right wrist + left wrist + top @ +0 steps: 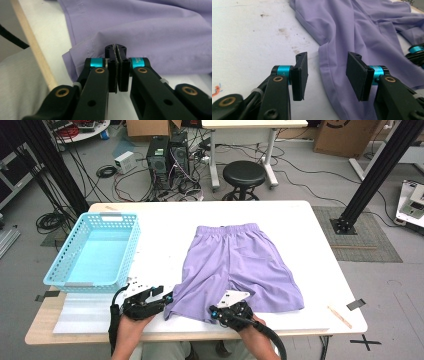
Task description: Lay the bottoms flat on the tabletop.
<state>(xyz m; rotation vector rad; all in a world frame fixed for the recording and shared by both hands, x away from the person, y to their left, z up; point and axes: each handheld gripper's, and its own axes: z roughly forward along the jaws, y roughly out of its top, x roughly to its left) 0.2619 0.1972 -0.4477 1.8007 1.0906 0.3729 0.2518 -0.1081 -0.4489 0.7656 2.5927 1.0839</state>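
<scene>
The purple shorts [235, 265] lie spread flat on the white desk [310, 250], waistband away from the person and both leg hems at the near edge, to the right of the blue basket [95, 251]. In the high view the near hem of the right leg is hidden under the right hand-held gripper [226, 311], so the grip there is hard to make out. In the right gripper view that hand-held gripper [119, 51] has its jaws pressed together; whether the pads pinch the folded hem just behind them cannot be told. The left hand-held gripper [327, 73] stands about half open, its jaws astride the hem of the left leg, pads clear of the cloth. Both hands come in from the desk's near edge, cut off at the forearms; the left hand [131, 332] lies low beside the shorts' left leg, the right hand [255, 332] just behind the right leg's hem
</scene>
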